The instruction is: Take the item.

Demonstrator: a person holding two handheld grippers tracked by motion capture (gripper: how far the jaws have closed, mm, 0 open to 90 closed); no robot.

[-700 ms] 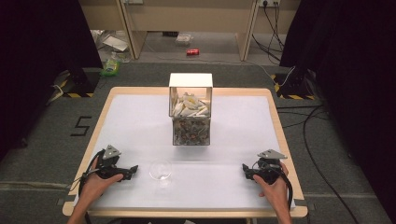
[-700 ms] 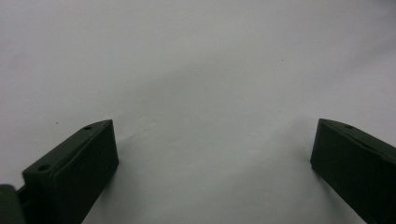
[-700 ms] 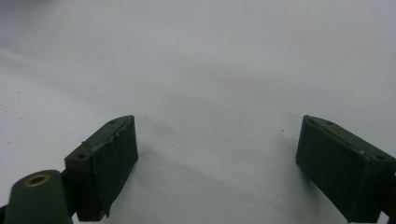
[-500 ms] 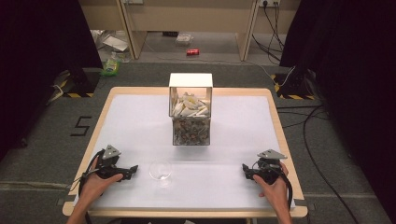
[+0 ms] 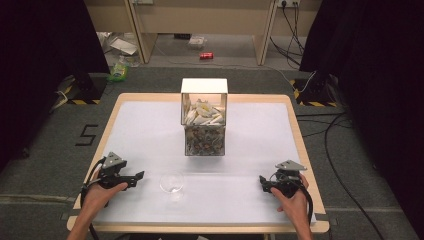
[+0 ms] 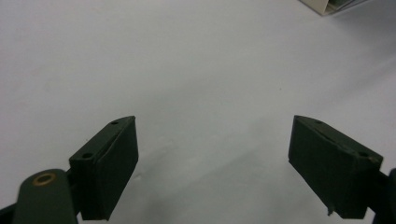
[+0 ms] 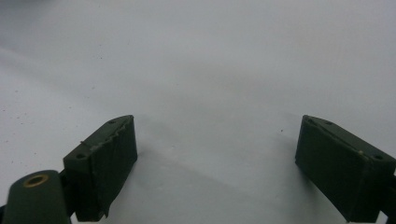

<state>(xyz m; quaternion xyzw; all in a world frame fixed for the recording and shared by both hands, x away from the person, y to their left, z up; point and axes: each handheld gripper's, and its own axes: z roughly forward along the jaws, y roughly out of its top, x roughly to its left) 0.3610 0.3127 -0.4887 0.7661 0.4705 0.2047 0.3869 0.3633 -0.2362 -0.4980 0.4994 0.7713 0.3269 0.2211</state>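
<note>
My left gripper [image 5: 136, 178] rests near the table's front left, pointing right toward a small clear glass bowl [image 5: 171, 182]; a gap of bare mat lies between them. Its jaws stand wide apart in the left gripper view [image 6: 212, 158], with only white mat between them. My right gripper [image 5: 263, 184] sits near the front right, pointing left. In the right gripper view its jaws [image 7: 215, 163] are wide apart too, holding nothing. A clear box [image 5: 204, 116] with a white rim stands at the table's middle, filled with pale pieces above and small mixed bits below.
The white mat [image 5: 150, 130] covers the wooden table [image 5: 296, 125]. Cables trail from both grippers over the front edge. Beyond the table, the floor holds a red can [image 5: 206, 55], a green bottle [image 5: 119, 68] and black stands at both sides.
</note>
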